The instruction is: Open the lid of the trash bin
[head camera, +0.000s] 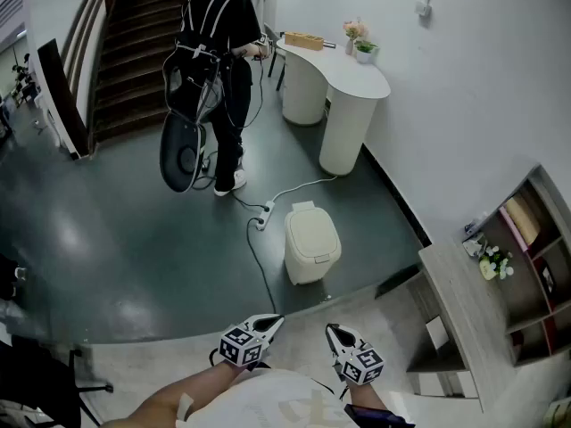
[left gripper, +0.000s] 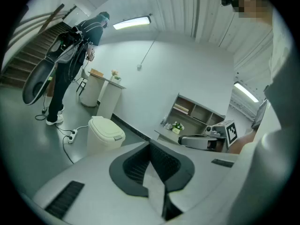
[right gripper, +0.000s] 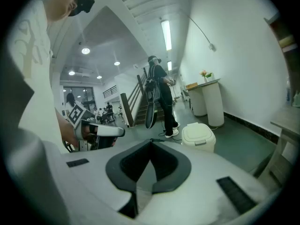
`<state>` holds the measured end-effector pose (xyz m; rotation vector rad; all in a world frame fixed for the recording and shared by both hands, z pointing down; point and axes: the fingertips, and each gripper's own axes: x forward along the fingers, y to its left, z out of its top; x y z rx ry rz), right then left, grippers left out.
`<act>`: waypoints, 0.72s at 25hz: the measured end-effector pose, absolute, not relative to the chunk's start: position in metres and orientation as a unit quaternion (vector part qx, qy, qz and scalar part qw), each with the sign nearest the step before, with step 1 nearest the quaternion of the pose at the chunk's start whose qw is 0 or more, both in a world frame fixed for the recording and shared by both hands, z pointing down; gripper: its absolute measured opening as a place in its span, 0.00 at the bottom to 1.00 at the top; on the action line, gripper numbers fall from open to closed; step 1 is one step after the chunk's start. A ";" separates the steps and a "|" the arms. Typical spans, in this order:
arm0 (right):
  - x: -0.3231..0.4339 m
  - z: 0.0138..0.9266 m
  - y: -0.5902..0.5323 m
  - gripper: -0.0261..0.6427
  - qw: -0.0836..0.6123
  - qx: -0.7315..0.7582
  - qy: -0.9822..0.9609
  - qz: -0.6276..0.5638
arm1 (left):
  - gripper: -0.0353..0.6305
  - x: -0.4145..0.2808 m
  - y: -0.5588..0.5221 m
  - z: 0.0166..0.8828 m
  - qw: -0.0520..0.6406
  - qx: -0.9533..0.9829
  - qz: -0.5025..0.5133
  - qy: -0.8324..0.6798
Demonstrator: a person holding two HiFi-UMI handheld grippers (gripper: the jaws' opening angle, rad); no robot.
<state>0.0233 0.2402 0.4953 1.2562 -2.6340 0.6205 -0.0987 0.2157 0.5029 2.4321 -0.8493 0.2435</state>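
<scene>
A cream trash bin (head camera: 311, 243) stands on the dark floor ahead of me, its lid (head camera: 313, 229) down. It also shows in the left gripper view as the bin (left gripper: 104, 134) at left, and in the right gripper view as the bin (right gripper: 198, 136) right of centre. My left gripper (head camera: 273, 323) and right gripper (head camera: 333, 330) are held close to my body, well short of the bin and not touching it. In each gripper view the jaws meet at their tips with nothing between them: left gripper (left gripper: 150, 145), right gripper (right gripper: 151, 143).
A power strip (head camera: 263, 214) and its cable (head camera: 259, 270) lie on the floor just left of the bin. A person with a backpack (head camera: 219, 43) stands farther back by a white counter (head camera: 343, 83). A wooden desk with shelves (head camera: 473, 315) is at right, stairs (head camera: 134, 52) behind.
</scene>
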 end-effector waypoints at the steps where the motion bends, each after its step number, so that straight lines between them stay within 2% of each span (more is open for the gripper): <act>1: 0.024 0.497 0.240 0.05 0.080 0.419 -0.881 0.205 | 0.07 -0.098 0.216 0.504 0.272 0.904 0.090 -0.317; 18: 0.041 0.506 0.235 0.05 0.071 0.428 -0.877 0.206 | 0.07 -0.087 0.213 0.516 0.272 0.901 0.098 -0.323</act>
